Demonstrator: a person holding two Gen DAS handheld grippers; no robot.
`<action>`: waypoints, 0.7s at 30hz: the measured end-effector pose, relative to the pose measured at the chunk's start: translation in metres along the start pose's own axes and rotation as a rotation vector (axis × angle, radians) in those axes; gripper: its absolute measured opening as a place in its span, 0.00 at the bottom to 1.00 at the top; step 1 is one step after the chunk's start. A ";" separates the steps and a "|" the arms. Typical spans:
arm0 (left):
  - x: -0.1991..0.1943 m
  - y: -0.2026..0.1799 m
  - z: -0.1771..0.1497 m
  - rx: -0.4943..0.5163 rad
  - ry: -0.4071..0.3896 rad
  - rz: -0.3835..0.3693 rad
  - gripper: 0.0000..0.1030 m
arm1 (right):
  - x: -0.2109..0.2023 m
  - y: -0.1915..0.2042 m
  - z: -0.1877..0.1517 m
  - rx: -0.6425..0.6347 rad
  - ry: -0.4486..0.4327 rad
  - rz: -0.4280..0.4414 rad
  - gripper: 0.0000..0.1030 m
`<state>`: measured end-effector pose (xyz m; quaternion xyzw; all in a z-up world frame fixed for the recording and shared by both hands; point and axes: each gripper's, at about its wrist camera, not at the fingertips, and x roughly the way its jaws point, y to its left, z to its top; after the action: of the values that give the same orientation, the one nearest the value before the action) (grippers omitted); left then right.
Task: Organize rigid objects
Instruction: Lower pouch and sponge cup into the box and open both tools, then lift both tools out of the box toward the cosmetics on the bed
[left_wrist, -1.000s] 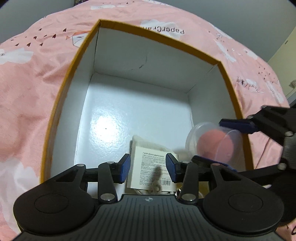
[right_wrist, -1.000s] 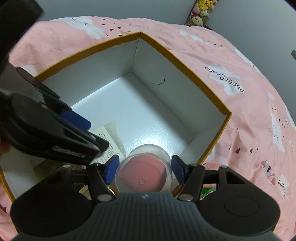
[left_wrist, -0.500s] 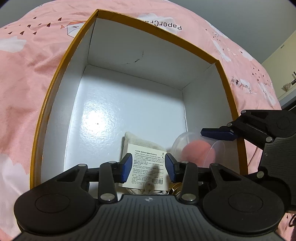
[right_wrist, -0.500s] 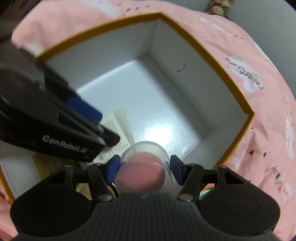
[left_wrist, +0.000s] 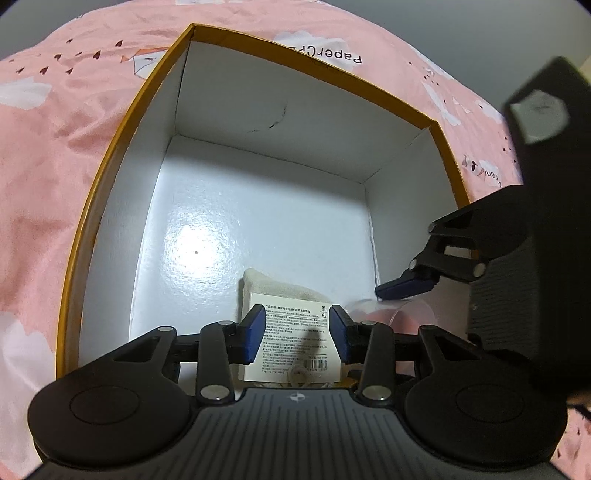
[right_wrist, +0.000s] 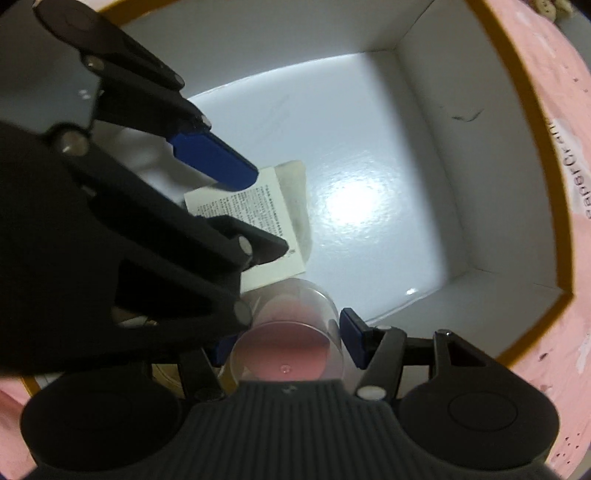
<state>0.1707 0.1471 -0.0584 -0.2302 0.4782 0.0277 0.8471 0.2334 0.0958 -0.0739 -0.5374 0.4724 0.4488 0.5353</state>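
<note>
Jar now lower in box, R gripper (right_wrist: 284, 345) tipped to point nearly straight down vs a sec ago.
R fingers clamped on clear plastic jar (right_wrist: 286, 350) w/ pink contents, jar down near box (left_wrist: 129, 122) floor at the 5 o'clock corner in L view, just beside labelled pouch (left_wrist: 295, 339); a sec ago it hung higher and more tilted. L gripper (left_wrist: 297, 334) barely moved: fingers part-way apart, either side of the pouch, can't tell if pads touch it. Read: jar is about placed, release looks next; rest of white floor, 10 to 2 o'clock, is free for more items. Box has orange rim and sits on bed w/ pink printed duvet (left_wrist: 55, 129); grey wall (left_wrist: 461, 29) behind, dim room, light glare on box floor.
</note>
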 end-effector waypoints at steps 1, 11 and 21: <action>0.000 -0.001 0.000 0.005 0.000 0.000 0.46 | 0.002 0.000 0.000 -0.003 0.005 0.017 0.57; 0.006 0.001 -0.003 -0.001 0.076 -0.086 0.24 | -0.005 -0.006 -0.016 0.045 -0.030 0.059 0.58; 0.006 -0.013 -0.017 0.037 0.115 -0.078 0.18 | -0.007 0.000 -0.025 0.018 -0.052 0.063 0.58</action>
<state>0.1640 0.1277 -0.0661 -0.2342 0.5169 -0.0276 0.8229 0.2315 0.0713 -0.0661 -0.5054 0.4791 0.4752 0.5378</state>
